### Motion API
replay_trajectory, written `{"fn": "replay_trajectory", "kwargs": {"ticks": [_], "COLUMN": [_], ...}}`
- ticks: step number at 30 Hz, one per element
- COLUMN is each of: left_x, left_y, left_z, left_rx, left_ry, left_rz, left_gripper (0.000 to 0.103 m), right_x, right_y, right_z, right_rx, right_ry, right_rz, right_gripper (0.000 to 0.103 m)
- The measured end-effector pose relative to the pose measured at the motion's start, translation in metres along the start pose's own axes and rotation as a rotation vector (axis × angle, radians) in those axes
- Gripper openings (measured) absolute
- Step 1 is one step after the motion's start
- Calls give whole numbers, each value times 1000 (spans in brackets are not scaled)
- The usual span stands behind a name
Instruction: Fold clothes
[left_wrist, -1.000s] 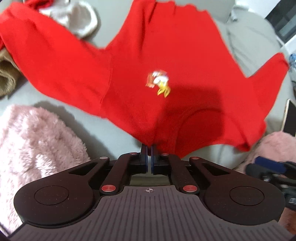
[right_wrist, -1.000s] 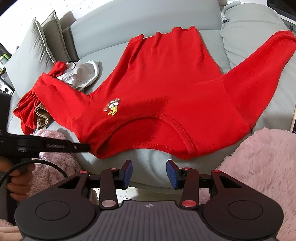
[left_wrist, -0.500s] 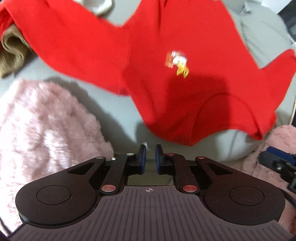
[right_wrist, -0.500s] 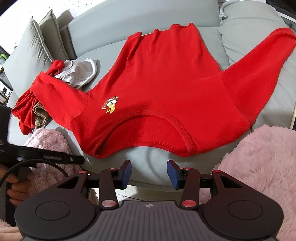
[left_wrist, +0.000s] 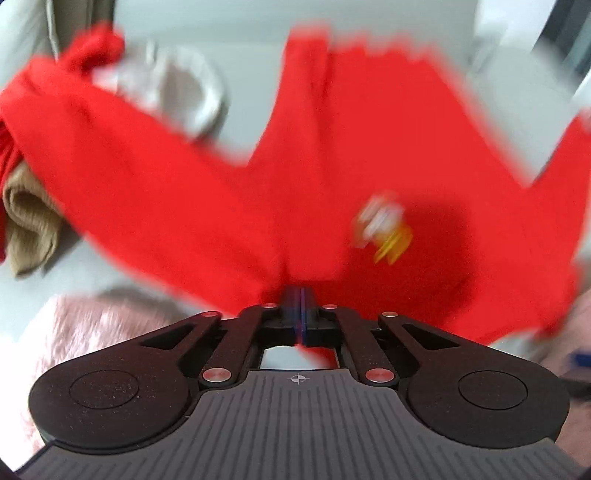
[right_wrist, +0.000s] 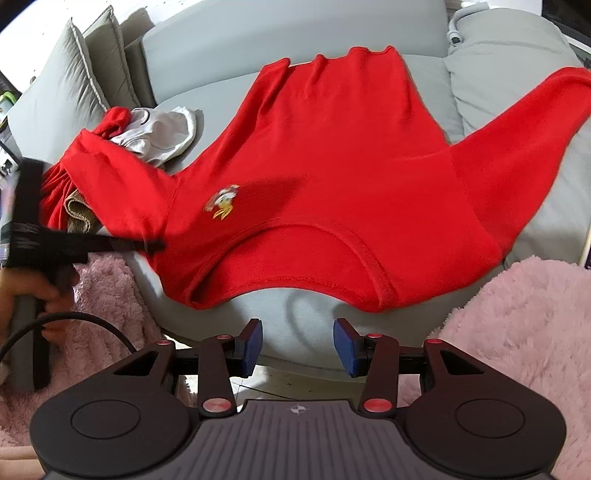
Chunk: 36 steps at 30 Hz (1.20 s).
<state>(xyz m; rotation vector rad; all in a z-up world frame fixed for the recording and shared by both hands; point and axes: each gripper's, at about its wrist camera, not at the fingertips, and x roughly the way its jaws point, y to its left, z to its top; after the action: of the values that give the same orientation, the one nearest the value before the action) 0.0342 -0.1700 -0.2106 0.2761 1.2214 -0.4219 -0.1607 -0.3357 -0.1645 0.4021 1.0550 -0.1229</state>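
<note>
A red sweatshirt (right_wrist: 351, 155) with a small cartoon duck patch (right_wrist: 222, 203) lies spread on a grey sofa (right_wrist: 295, 48), neck opening toward me, sleeves out to both sides. In the blurred left wrist view my left gripper (left_wrist: 302, 295) is shut on the sweatshirt (left_wrist: 332, 166) at its near left shoulder edge, with red cloth between the jaws. From the right wrist view that gripper (right_wrist: 155, 244) reaches in from the left. My right gripper (right_wrist: 297, 345) is open and empty, just short of the collar (right_wrist: 369, 266).
A white garment (right_wrist: 159, 136), a bunched red garment (right_wrist: 55, 192) and a tan cloth (right_wrist: 79, 214) lie under the left sleeve. Pink fluffy blankets lie at the front left (right_wrist: 103, 295) and front right (right_wrist: 524, 332). Grey cushions (right_wrist: 74, 85) stand at the back left.
My left gripper had opened and drawn back from the sweatshirt; now it has moved forward and shut on the left shoulder edge. The right gripper has stayed open and nearly still.
</note>
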Motion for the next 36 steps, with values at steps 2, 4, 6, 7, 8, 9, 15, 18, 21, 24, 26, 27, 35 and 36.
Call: {"fn": "replay_trajectory", "kwargs": {"ticks": [2,4,6,7,8,9,15,18,21,24,26,27,35,36], "left_x": [-5,-6,-8,-15,-22,-28,-59,-52,-43,-32,-16,-9,-10,-10], "left_y": [3,11,19,20,21,19,-12,-34,-54,-58,-61,-63,-61,-61], "left_z": [-2,-10,-17,-18,-19,-19,-19,-12,-7,-8,-10,-11,-18,-18], "left_rx": [4,-12,-29,-36,-44,-41,104,162,190,194,205,210,188,185], "left_ry": [64,92,117,91,65,42,-119,-126,-126,-117,-98,-90,-51,-48], "left_rz": [36,44,50,34,18,18,-7,-19,-24,-20,-13,-9,-3,-3], "left_gripper": [2,2,6,7,9,9,14,20,27,29,32,32,36,37], "right_x": [-3,-3,-1,-1,0,1,3,7,14,22,39,48,53,50], "right_y": [-3,-6,-6,-6,-5,-4,-3,-3,-4,-7,-13,-15,-12,-12], "right_z": [-1,-1,0,0,1,2,13,23,32,39,40,38,21,21], "right_rx": [13,30,37,33,27,22,-40,-97,-122,-119,-103,-90,-43,-30], "right_ry": [-10,-9,-6,-4,-1,2,-7,-8,-15,-25,7,40,171,155], "right_rz": [-2,3,9,11,13,14,-30,-75,-109,-120,-157,-176,-184,-172], "right_gripper": [44,45,45,45,45,45,45,42,38,34,35,35,42,42]}}
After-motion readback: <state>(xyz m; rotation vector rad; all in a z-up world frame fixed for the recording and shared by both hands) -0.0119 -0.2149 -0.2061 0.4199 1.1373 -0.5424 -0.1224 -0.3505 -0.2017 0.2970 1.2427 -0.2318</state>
